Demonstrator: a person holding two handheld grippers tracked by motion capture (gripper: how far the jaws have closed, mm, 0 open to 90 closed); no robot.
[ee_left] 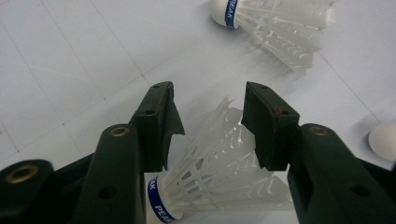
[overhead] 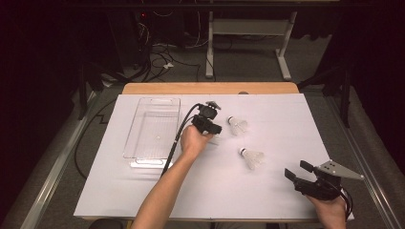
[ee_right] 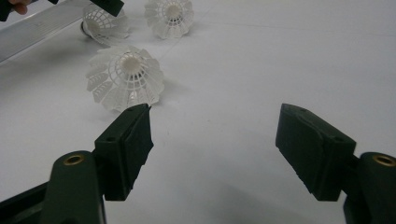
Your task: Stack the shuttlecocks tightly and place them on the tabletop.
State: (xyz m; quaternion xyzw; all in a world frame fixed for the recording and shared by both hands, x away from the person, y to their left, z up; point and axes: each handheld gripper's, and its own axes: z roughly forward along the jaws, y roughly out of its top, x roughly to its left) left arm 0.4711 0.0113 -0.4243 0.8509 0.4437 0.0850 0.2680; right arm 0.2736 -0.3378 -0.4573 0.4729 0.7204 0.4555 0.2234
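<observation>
While unclamped, shuttlecock (ee_left: 219, 168) between left claw (ee_left: 210, 121) pads.

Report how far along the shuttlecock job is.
Done: nothing yet; the clear tray holds no shuttlecock. In hand: the left gripper straddles one shuttlecock lying on the table, jaws apart. Left: two more shuttlecocks on the white sheet; the right gripper waits open.
</observation>
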